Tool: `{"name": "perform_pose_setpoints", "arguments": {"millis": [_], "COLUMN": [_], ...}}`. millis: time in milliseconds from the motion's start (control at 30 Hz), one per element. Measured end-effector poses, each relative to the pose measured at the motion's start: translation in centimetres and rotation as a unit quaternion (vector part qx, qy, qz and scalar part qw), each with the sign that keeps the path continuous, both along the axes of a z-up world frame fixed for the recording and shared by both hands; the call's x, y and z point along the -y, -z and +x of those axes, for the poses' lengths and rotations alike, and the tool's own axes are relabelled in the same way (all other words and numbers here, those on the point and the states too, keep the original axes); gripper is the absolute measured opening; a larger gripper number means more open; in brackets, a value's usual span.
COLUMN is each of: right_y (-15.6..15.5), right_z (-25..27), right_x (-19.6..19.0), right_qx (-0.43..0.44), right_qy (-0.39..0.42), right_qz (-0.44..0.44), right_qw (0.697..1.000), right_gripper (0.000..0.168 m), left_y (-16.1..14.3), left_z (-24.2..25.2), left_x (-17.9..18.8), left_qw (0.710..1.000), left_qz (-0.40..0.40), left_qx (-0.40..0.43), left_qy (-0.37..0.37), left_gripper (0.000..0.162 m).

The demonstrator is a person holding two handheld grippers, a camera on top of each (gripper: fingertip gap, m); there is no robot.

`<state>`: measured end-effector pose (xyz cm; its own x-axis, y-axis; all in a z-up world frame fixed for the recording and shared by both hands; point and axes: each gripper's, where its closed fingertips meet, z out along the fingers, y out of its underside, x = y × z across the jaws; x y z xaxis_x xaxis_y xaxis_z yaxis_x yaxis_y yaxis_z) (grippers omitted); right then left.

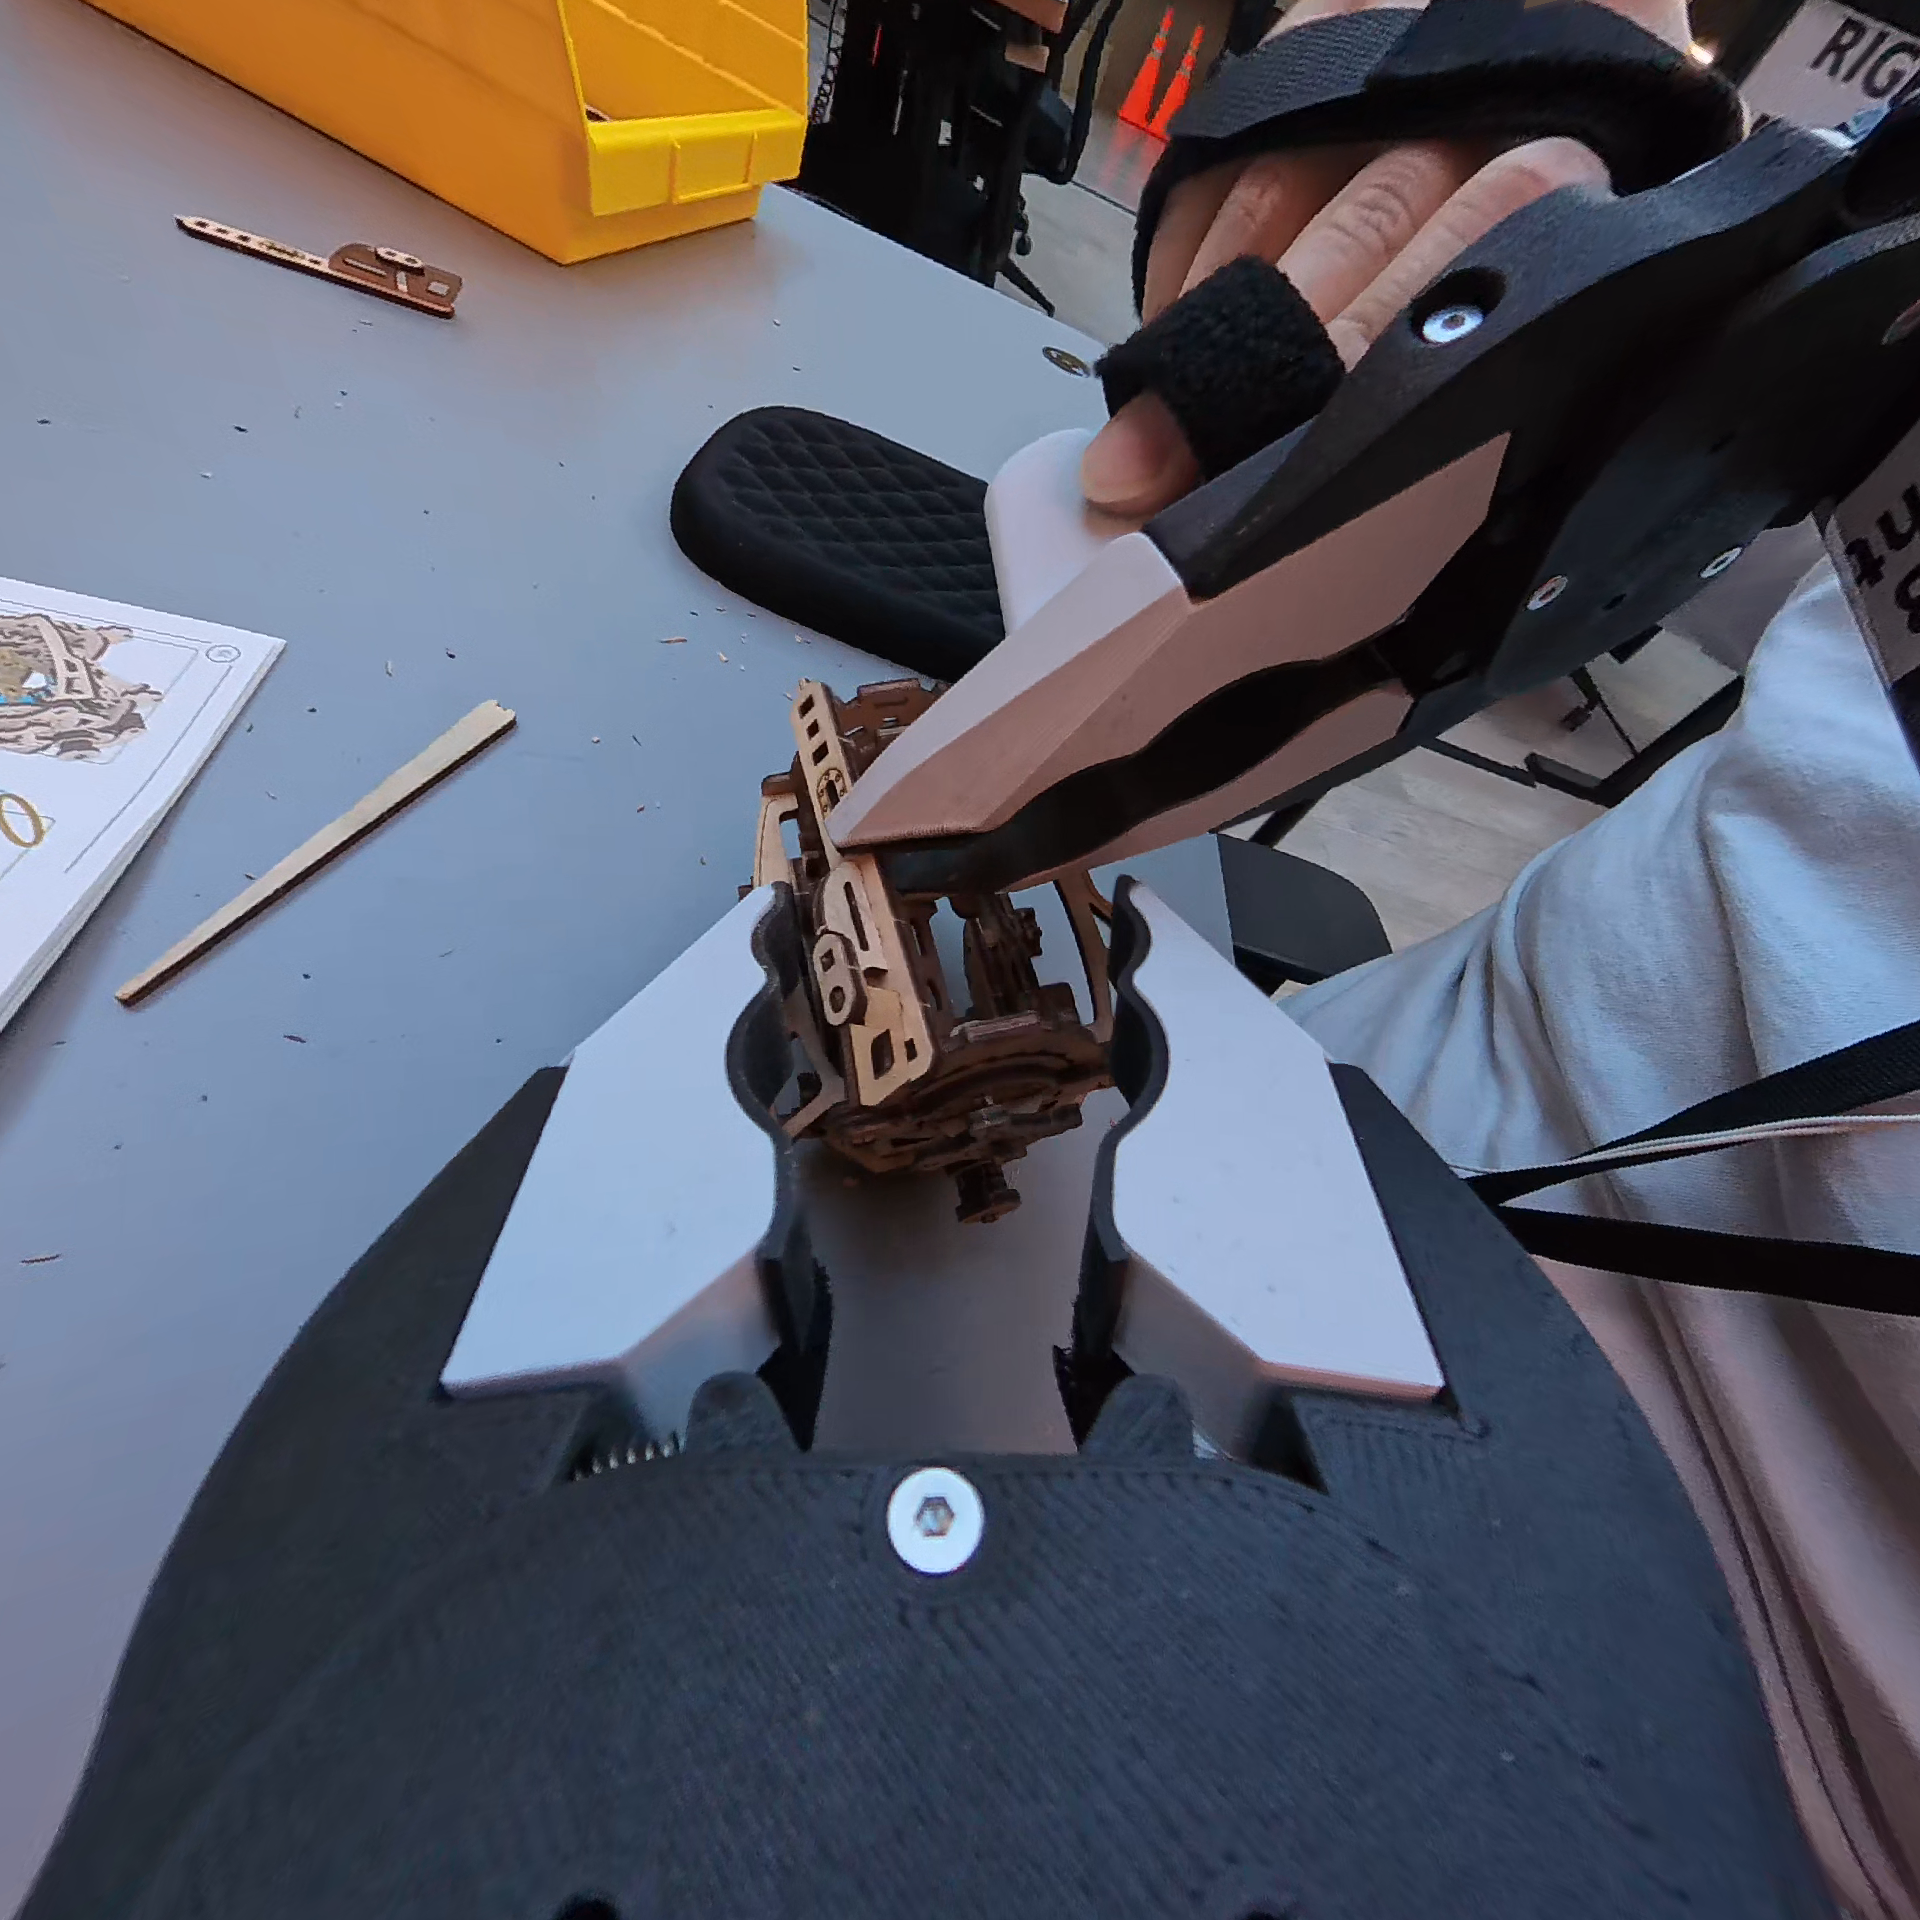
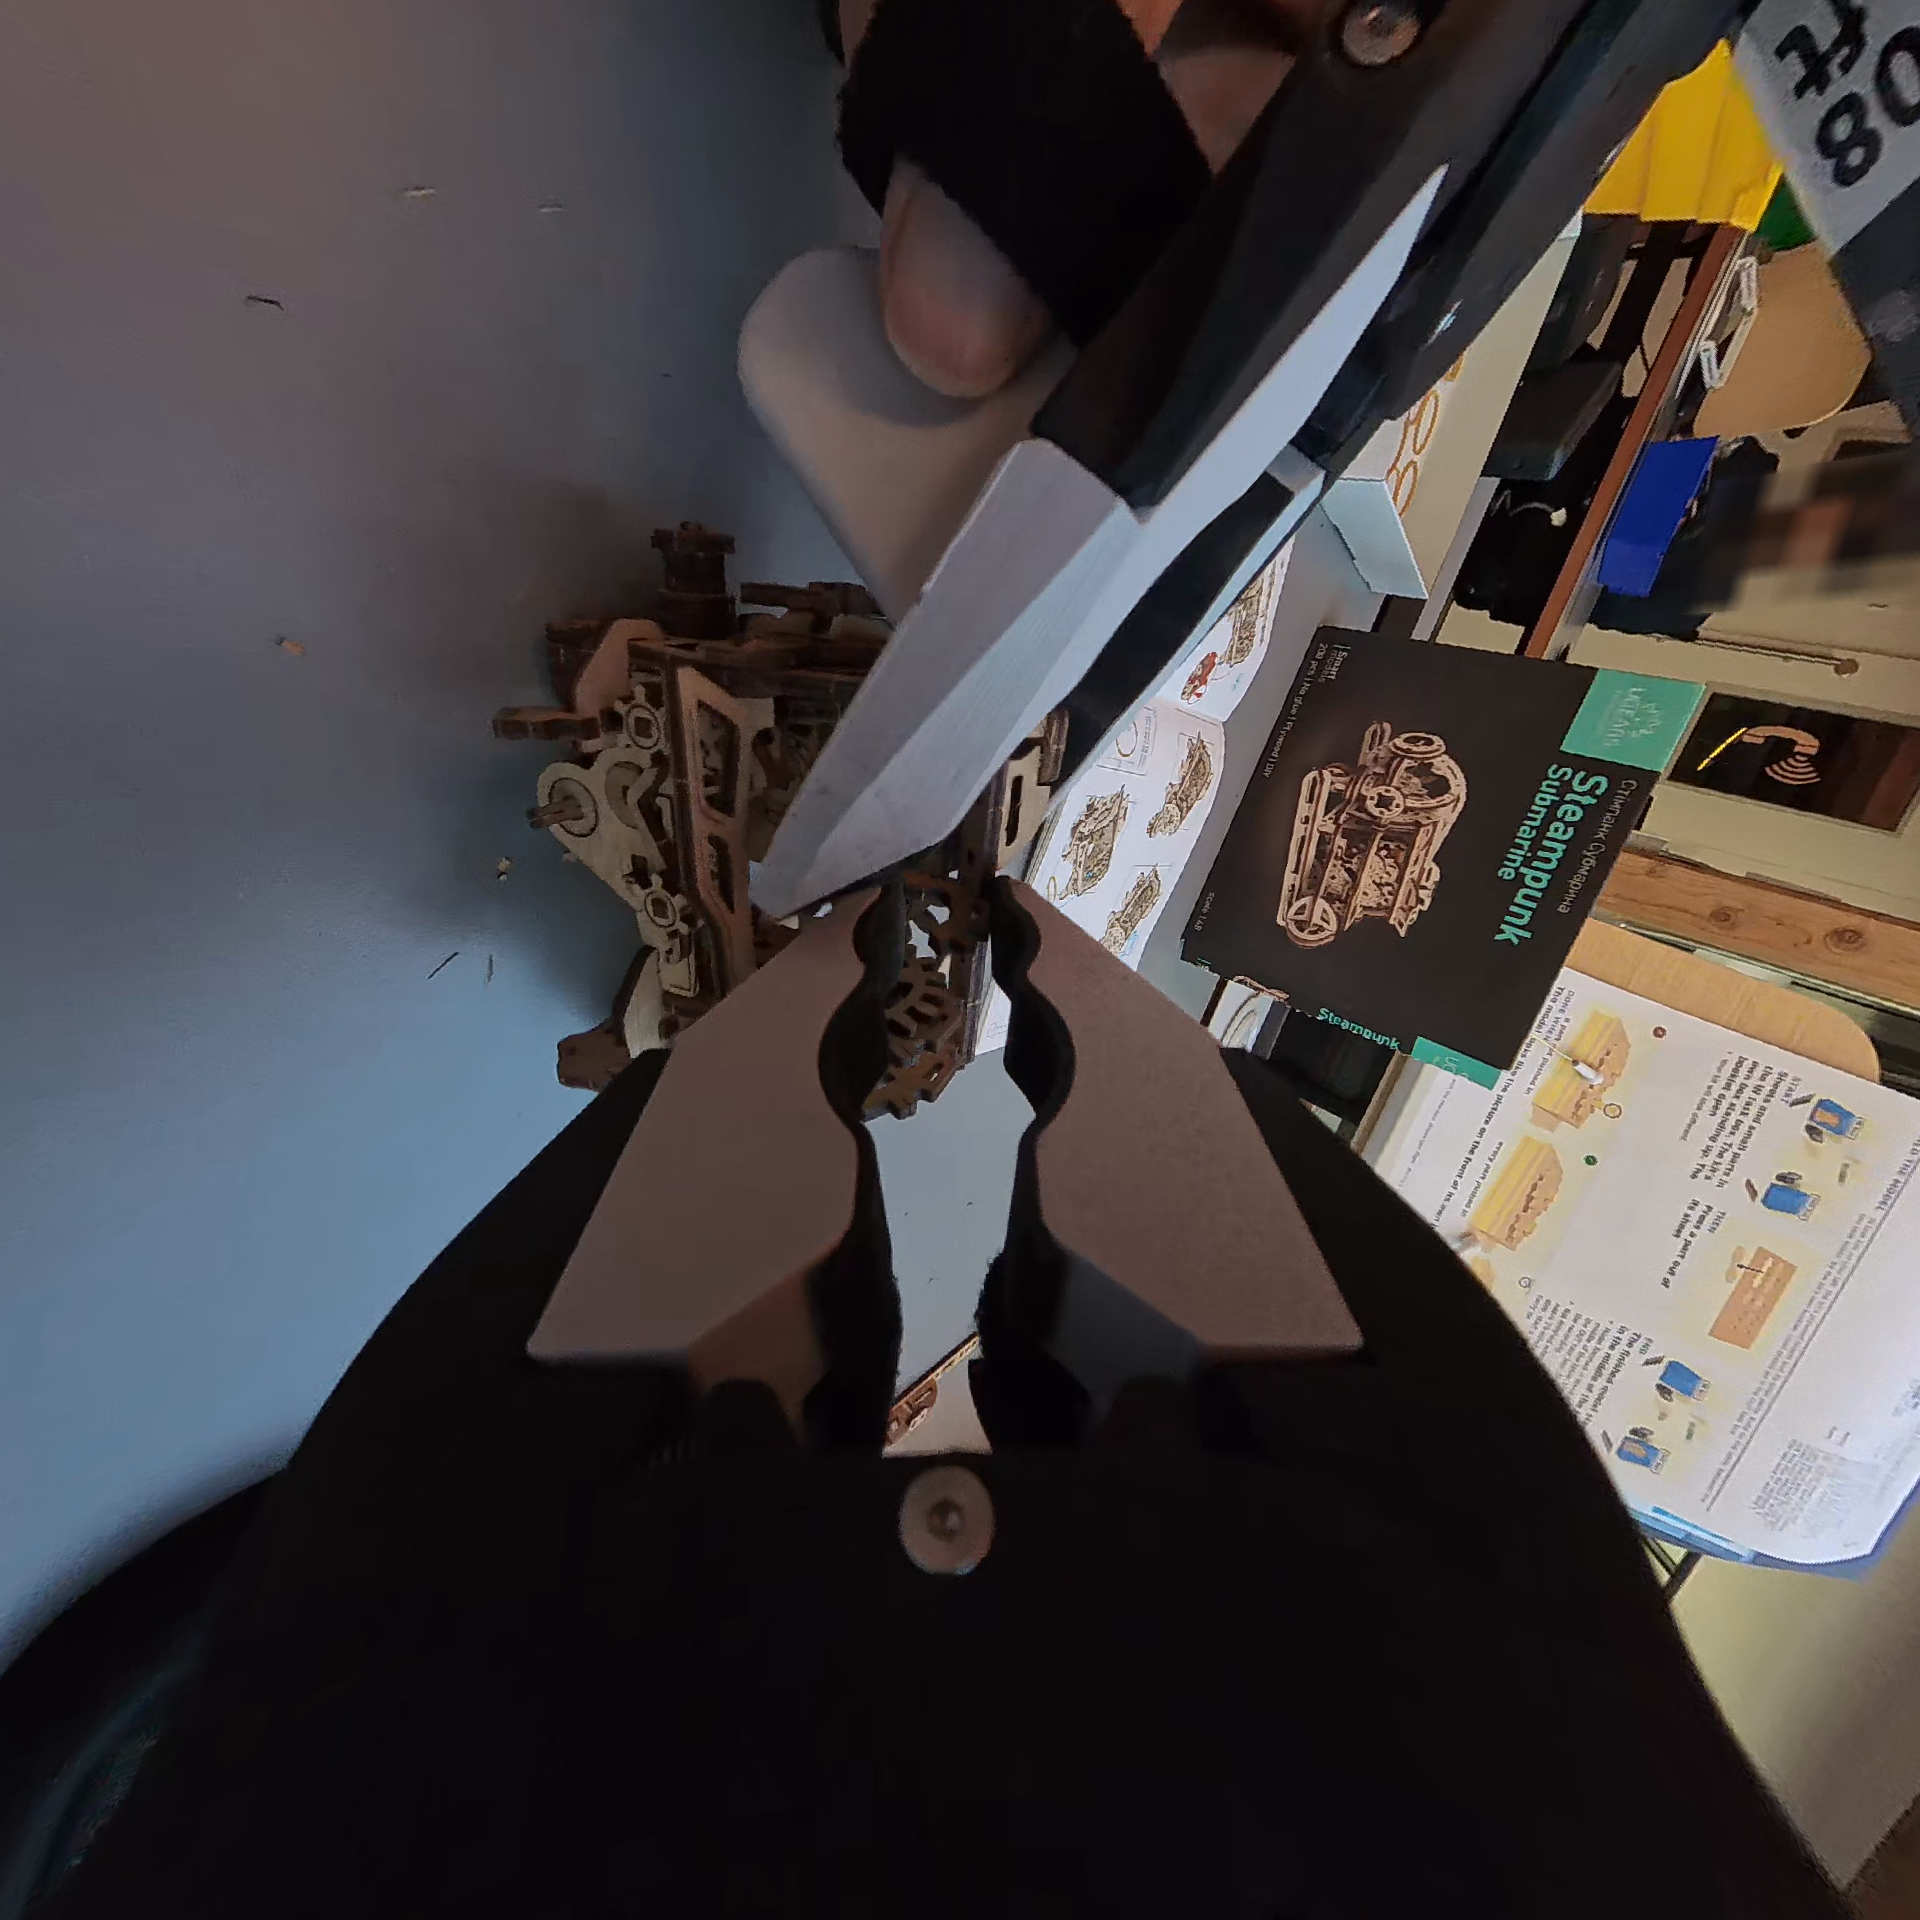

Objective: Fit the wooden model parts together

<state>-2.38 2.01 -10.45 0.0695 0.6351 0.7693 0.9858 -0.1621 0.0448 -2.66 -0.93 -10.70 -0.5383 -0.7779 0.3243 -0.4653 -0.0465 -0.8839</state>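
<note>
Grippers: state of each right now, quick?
Left gripper: fingers shut on the wooden model.
Right gripper: fingers close around the model's gear part; contact cannot be told.

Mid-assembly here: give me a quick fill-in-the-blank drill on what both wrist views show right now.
1. The wooden model sits between the fingers of the ____ gripper.
2. The bin at the table's far edge is ____ in colour.
3. The loose wooden stick lies between the model and the ____.
4. The right gripper touches the model from ____.

Missing words: left; yellow; booklet; above
</note>
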Motion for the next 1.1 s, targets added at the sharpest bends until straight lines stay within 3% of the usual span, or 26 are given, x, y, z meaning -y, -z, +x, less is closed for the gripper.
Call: {"name": "perform_pose_setpoints", "arguments": {"millis": [400, 1100], "right_y": [0.35, 0.62], "right_z": [-0.10, -0.38], "right_x": [0.40, 0.73], "right_qx": [-0.019, -0.040], "right_qy": [0.016, 0.026], "right_qz": [-0.027, -0.058], "right_qw": [0.999, 0.997], "right_gripper": [0.017, 0.020], "left_y": [0.45, 0.74], "left_z": [0.12, -0.19], "left_x": [0.13, 0.13], "left_qw": [1.000, 1.000], "left_qz": [-0.002, -0.006], "left_qx": [-0.013, -0.016], "left_qy": [-0.019, -0.009], "left_gripper": [0.048, 0.044]}}
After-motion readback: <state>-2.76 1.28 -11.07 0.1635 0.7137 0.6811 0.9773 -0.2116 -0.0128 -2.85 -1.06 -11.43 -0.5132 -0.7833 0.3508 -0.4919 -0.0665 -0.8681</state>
